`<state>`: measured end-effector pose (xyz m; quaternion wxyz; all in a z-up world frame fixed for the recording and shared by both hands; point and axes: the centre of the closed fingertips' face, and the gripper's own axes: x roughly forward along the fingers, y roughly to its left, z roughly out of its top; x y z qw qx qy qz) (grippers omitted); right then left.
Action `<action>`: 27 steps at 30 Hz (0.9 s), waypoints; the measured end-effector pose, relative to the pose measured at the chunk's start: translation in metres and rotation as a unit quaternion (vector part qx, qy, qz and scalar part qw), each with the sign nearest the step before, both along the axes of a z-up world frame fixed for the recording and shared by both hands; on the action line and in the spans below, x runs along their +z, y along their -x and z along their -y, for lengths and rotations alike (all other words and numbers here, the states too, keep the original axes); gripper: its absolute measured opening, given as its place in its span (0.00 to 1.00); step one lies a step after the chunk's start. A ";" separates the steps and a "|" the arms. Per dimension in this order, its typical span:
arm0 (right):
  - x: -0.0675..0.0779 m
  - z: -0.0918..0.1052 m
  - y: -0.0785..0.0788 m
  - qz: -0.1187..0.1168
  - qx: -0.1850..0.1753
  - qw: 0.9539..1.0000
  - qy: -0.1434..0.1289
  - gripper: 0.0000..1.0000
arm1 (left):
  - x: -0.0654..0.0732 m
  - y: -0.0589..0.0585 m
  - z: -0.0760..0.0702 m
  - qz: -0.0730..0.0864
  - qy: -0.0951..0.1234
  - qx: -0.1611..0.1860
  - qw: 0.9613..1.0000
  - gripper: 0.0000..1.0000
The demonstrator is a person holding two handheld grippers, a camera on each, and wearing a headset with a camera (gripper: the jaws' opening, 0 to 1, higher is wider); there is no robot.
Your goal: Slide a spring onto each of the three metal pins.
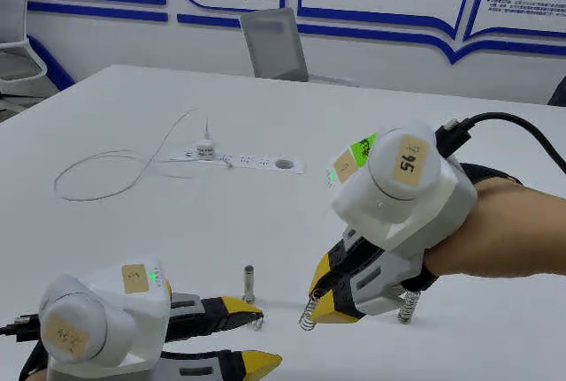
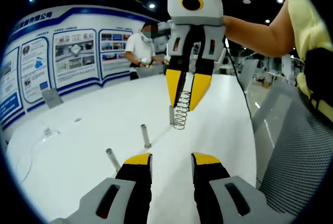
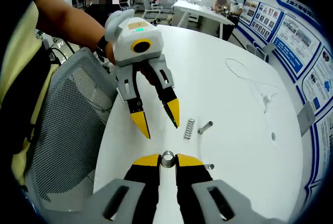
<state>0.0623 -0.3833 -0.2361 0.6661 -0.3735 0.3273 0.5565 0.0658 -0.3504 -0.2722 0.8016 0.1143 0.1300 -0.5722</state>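
The right gripper (image 3: 167,162) pinches a spring (image 2: 180,116) just beside a pin (image 2: 171,116), seemingly not yet over it. It should centre the coil above the tip, then lower straight. The left gripper (image 2: 170,162) hangs agape, empty.

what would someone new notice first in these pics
The right tool, at the near right of the white table, pinching a small spring between its yellow tips. Just left of it a bare metal pin stands upright, and the left tool sits open at the near left.
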 end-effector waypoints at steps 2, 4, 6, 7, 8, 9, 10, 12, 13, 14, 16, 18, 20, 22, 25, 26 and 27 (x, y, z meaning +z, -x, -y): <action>0.001 0.002 -0.003 0.001 -0.003 1.000 0.000 0.12 | -0.001 -0.001 -0.003 0.002 0.000 0.007 1.000 0.32; 0.002 0.005 -0.005 0.002 -0.006 1.000 0.001 0.12 | -0.001 -0.003 -0.006 0.002 0.001 0.014 1.000 0.35; 0.002 0.008 -0.009 0.004 -0.010 1.000 0.003 0.12 | -0.001 -0.004 -0.010 0.001 0.003 0.020 1.000 0.36; 0.002 0.010 -0.011 0.004 -0.012 1.000 0.004 0.12 | -0.002 -0.005 -0.011 0.000 0.003 0.025 1.000 0.36; 0.002 0.011 -0.012 0.004 -0.013 1.000 0.005 0.12 | -0.002 -0.005 -0.012 0.000 0.004 0.027 1.000 0.37; 0.002 0.012 -0.013 0.005 -0.014 1.000 0.006 0.12 | -0.003 -0.005 -0.013 -0.001 0.004 0.028 1.000 0.37; 0.002 0.014 -0.015 0.005 -0.015 1.000 0.008 0.12 | -0.004 -0.005 -0.015 -0.002 0.004 0.031 1.000 0.37; 0.002 0.016 -0.019 0.006 -0.017 1.000 0.010 0.12 | -0.005 -0.005 -0.016 -0.003 0.005 0.035 0.999 0.38; 0.002 0.017 -0.021 0.006 -0.018 1.000 0.011 0.12 | -0.005 -0.005 -0.017 -0.004 0.006 0.037 0.999 0.39; 0.002 0.018 -0.023 0.006 -0.019 1.000 0.012 0.12 | -0.005 -0.005 -0.018 -0.005 0.006 0.039 0.999 0.39; 0.001 0.019 -0.028 0.007 -0.021 1.000 0.013 0.12 | -0.005 -0.006 -0.019 -0.005 0.008 0.043 0.999 0.39; 0.001 0.021 -0.034 0.006 -0.025 1.000 0.013 0.12 | -0.005 -0.006 -0.021 -0.006 0.010 0.047 0.999 0.40; 0.000 0.023 -0.040 0.007 -0.031 0.999 0.015 0.12 | -0.005 -0.007 -0.022 -0.006 0.011 0.051 0.999 0.40; -0.001 0.025 -0.046 0.007 -0.036 0.999 0.013 0.12 | -0.006 -0.008 -0.024 -0.007 0.013 0.055 0.998 0.40; -0.005 0.029 -0.054 0.007 -0.045 0.999 0.017 0.12 | -0.007 -0.008 -0.025 -0.009 0.013 0.059 0.998 0.41; -0.005 0.029 -0.056 0.007 -0.046 0.999 0.018 0.12 | -0.007 -0.008 -0.026 -0.009 0.013 0.059 0.998 0.41; -0.006 0.030 -0.058 0.007 -0.048 0.999 0.018 0.12 | -0.008 -0.008 -0.026 -0.009 0.013 0.061 0.998 0.42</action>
